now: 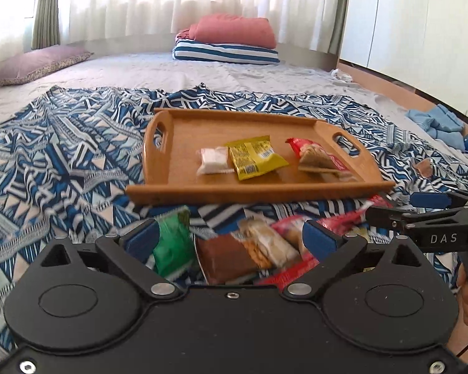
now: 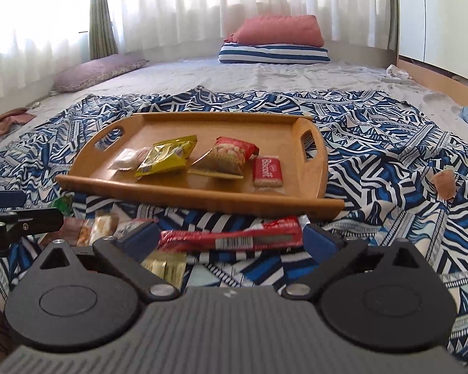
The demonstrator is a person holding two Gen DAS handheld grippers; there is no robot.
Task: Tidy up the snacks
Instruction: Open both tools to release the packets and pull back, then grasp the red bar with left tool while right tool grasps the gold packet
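Snacks lie split: four packets on your wooden tray point(image 2: 309, 168), a loose heap point(image 1: 234, 249) on the patterned cloth point(image 1: 62, 171) just before it. Your left gripper point(image 1: 231, 237) and right gripper point(image 2: 231, 240) both stand spread wide, gripping nothing.

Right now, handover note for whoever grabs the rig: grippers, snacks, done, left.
Left gripper: open, holding nothing, over the loose pile.
Right gripper: open, holding nothing, the long red wrapper lying between its fingers.
Done: four snacks in the wooden tray: white packet, yellow packet, peanut bag, Biscoff biscuit.
Left: snacks on the patterned cloth in front of the tray: green packet, brown bar, the red wrapper, gold packet.
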